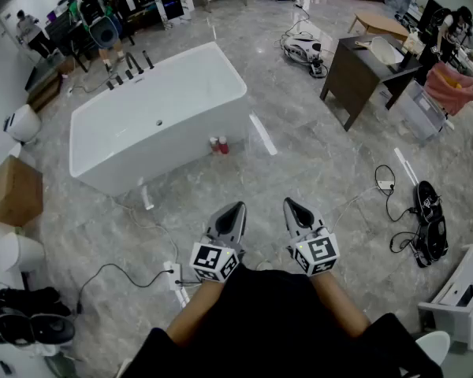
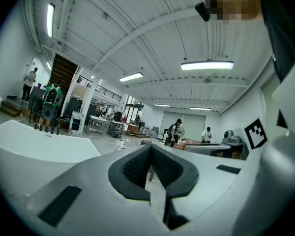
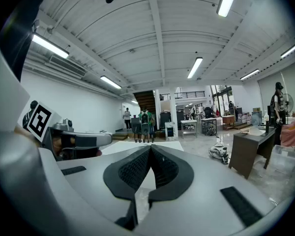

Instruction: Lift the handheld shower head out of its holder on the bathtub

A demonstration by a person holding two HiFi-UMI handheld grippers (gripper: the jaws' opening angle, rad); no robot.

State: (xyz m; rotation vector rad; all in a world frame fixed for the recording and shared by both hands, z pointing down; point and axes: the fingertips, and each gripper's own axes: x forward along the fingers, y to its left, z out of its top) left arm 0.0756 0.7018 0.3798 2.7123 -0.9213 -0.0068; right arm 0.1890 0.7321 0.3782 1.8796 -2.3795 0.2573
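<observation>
Both jaw pairs are pressed together on nothing: left hand-held gripper [image 1: 232, 217], right hand-held gripper [image 1: 297, 211]. The bathtub [image 1: 173, 144] lies well apart, ahead and leftward. The shower head [image 1: 147, 60] is probably one of the upright dark fittings [image 1: 120, 77] on its far rim, nearer the left hand

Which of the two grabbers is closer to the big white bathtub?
The left gripper. The bathtub stands ahead on its left side, so the right gripper is farther away. Both are shut and empty.
</observation>
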